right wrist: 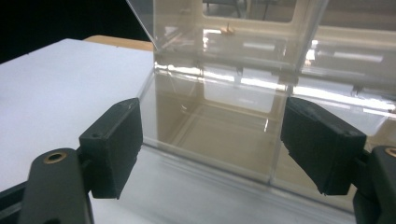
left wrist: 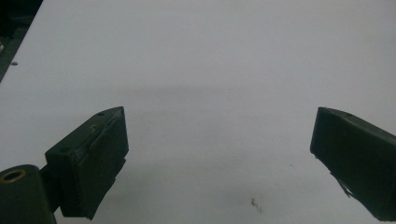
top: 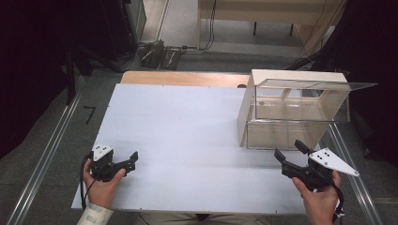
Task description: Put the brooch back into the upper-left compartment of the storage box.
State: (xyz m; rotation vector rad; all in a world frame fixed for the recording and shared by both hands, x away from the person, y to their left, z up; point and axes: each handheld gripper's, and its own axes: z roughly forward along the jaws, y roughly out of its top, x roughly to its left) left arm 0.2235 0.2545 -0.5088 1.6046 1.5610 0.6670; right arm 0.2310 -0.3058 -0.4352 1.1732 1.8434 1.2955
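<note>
A pale wooden cabinet with clear acrylic front and a raised clear lid (top: 291, 108) stands at the right of the white table (top: 187, 136). My right gripper (top: 288, 152) is held just in front of its lower clear compartment (right wrist: 219, 135), jaws open, nothing between them. My left gripper (top: 133, 159) rests low at the table's near left, pointing right. Its jaws (left wrist: 219, 154) stand wide apart over bare white tabletop with nothing between them.
The table's wooden back edge (top: 183, 77) shows behind the white sheet. Metal rails (top: 47, 154) run along the floor at both sides. Cables and a small device (top: 159, 54) lie on the floor beyond the table. Dark curtains hang at left and right.
</note>
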